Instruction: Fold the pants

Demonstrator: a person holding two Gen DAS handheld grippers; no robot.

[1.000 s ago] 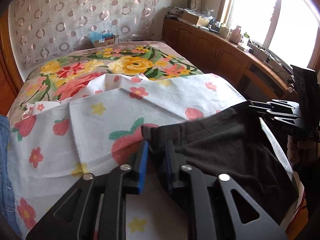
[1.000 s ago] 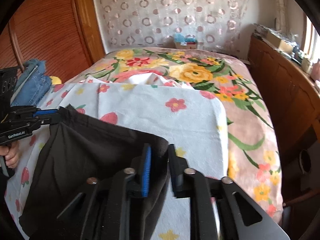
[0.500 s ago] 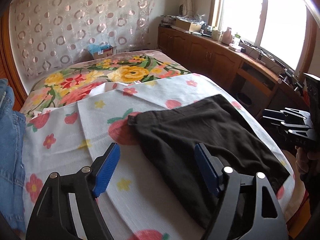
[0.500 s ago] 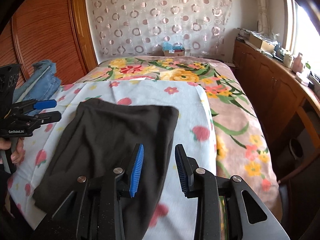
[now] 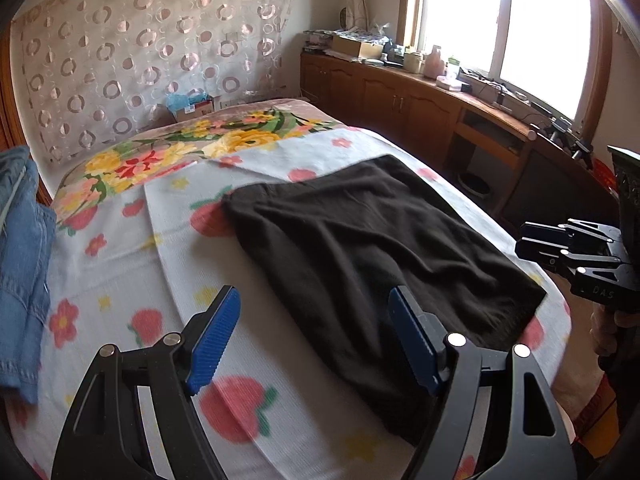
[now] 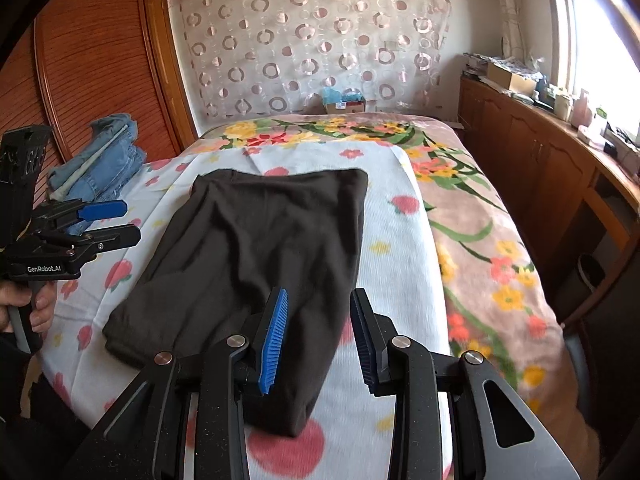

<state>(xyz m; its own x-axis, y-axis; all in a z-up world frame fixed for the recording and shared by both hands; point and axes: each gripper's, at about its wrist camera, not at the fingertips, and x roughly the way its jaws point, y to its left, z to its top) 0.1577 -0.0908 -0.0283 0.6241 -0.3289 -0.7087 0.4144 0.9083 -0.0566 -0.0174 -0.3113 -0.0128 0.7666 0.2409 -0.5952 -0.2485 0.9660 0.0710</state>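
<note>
The dark brown pants [image 5: 360,256] lie folded flat on the white flowered sheet [image 5: 132,264] on the bed; they also show in the right wrist view [image 6: 260,256]. My left gripper [image 5: 316,328] is open and empty, held above the near edge of the pants; it also shows at the left of the right wrist view [image 6: 116,222]. My right gripper [image 6: 320,332] is open and empty above the near right corner of the pants; it also shows at the right of the left wrist view [image 5: 532,238].
Folded blue jeans [image 6: 100,160] lie on the bed's left side by the wooden wardrobe [image 6: 92,60]. A floral blanket [image 6: 472,216] covers the far and right parts of the bed. Wooden cabinets [image 5: 400,100] with clutter run under the window.
Both grippers let go of the pants' far edge, opened and pulled back and up. The pants now lie flat on the sheet.
</note>
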